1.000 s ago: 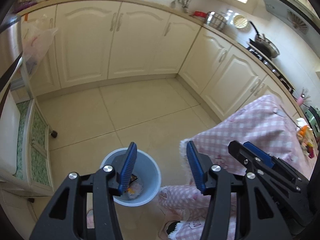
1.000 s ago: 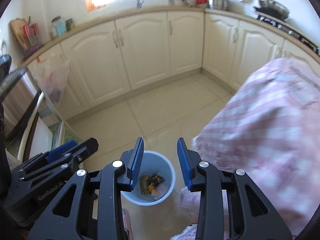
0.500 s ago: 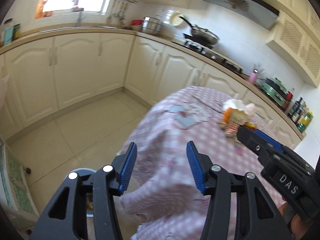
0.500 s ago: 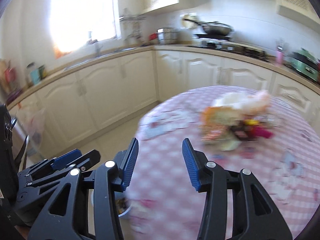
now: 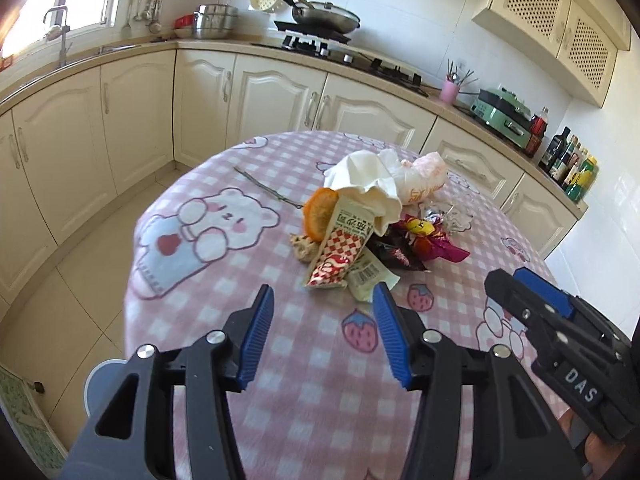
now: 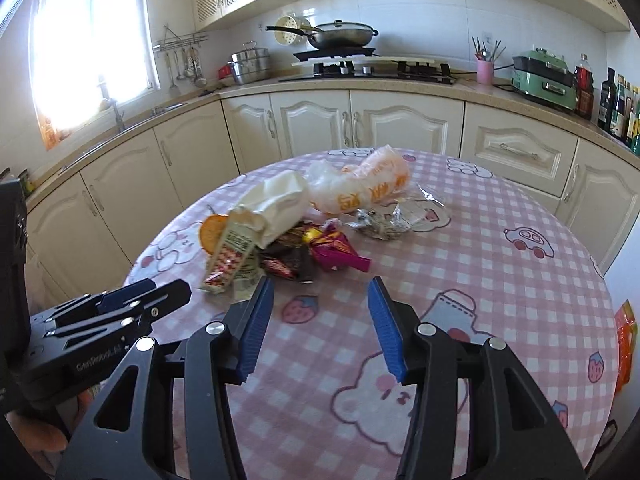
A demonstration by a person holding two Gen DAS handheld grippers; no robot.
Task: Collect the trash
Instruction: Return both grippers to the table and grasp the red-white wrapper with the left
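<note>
A pile of trash lies mid-table on the pink checked tablecloth: a red-checked wrapper, an orange slice, a crumpled white paper, a white-orange plastic bag, dark and magenta candy wrappers and crinkled foil. My left gripper is open and empty, just short of the pile. My right gripper is open and empty, in front of the candy wrappers. Each gripper shows in the other's view: the right one, the left one.
The rim of the blue trash bin shows on the floor, left of the table edge. An orange wrapper lies at the table's right edge. Cream cabinets and a counter with a stove run behind the table.
Both grippers have swung up from above the bin on the floor to the tabletop and come closer to the trash pile. Both stay open and empty.
</note>
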